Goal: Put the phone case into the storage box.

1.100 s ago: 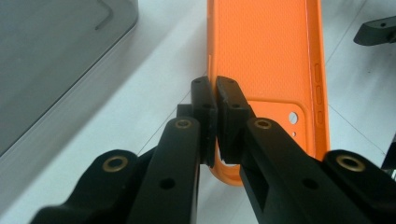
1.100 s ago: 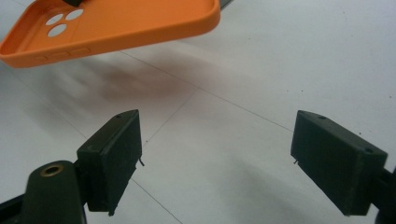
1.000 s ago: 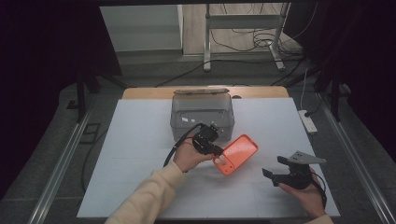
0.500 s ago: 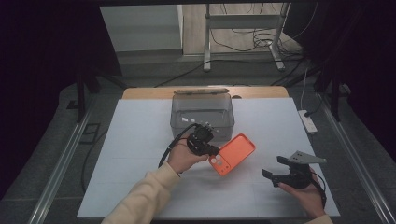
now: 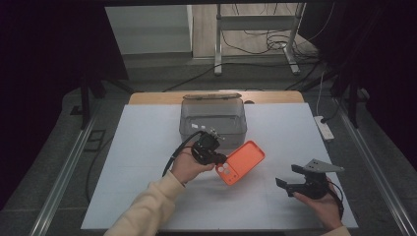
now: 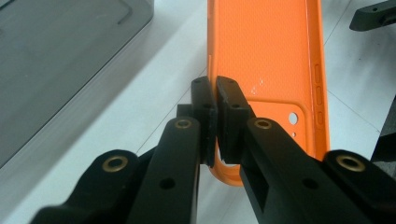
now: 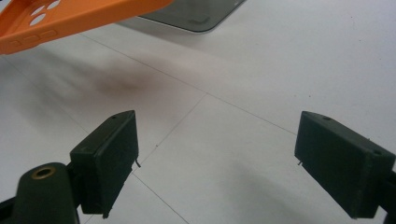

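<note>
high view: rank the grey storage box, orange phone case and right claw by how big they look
1. grey storage box
2. orange phone case
3. right claw, close to the case in spread and nearer the camera, so that rank is unsure

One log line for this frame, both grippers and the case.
left gripper: shut on orange case edge, lifted | right gripper: open, empty | bin: behind case

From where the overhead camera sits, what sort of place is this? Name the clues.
Probably a lab or test room: a white table on a bare grey floor, loose cables trailing beside a metal stand, and dark curtains at the sides.
</note>
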A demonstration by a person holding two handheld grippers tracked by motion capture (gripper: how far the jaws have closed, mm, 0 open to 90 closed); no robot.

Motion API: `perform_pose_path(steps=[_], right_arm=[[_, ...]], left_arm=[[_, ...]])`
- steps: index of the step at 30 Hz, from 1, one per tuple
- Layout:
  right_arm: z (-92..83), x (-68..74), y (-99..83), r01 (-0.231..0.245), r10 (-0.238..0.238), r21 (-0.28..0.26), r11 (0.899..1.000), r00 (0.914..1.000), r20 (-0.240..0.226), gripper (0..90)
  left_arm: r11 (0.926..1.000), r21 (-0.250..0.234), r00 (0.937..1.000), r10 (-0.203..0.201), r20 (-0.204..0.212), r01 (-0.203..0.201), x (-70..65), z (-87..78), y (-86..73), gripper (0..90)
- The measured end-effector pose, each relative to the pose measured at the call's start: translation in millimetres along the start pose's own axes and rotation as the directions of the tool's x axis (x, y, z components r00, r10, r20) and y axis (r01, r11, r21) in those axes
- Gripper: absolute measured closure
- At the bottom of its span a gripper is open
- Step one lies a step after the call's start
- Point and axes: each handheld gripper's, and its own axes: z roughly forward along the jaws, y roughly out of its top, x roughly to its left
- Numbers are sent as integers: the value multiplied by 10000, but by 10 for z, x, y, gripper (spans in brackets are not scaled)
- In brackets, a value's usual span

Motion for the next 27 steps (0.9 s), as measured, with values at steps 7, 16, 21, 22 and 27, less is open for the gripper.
perform_pose_path(steps=[7, 16, 21, 22, 27], right_arm=[[3, -6, -2, -34, 34, 49, 10000, 10000, 61, 141], [1, -1, -3, -61, 61, 67, 10000, 9999, 91, 142], [2, -3, -4, -42, 41, 80, 10000, 9999, 110, 143], [2, -4, -4, -55, 54, 80, 10000, 9999, 111, 143], [3, -3, -4, -41, 40, 90, 10000, 9999, 124, 144]], left_arm=[[10000, -58, 10000, 77, -34, -77, 10, -27, -39, 867], [9998, -68, 9998, 170, -75, -170, 31, -66, -93, 867], [9997, -189, 9998, 180, 54, -179, 46, -91, -127, 868], [9996, -183, 9997, 211, 73, -210, 47, -97, -135, 867], [9994, -243, 9995, 256, 172, -251, 41, -104, -175, 868]])
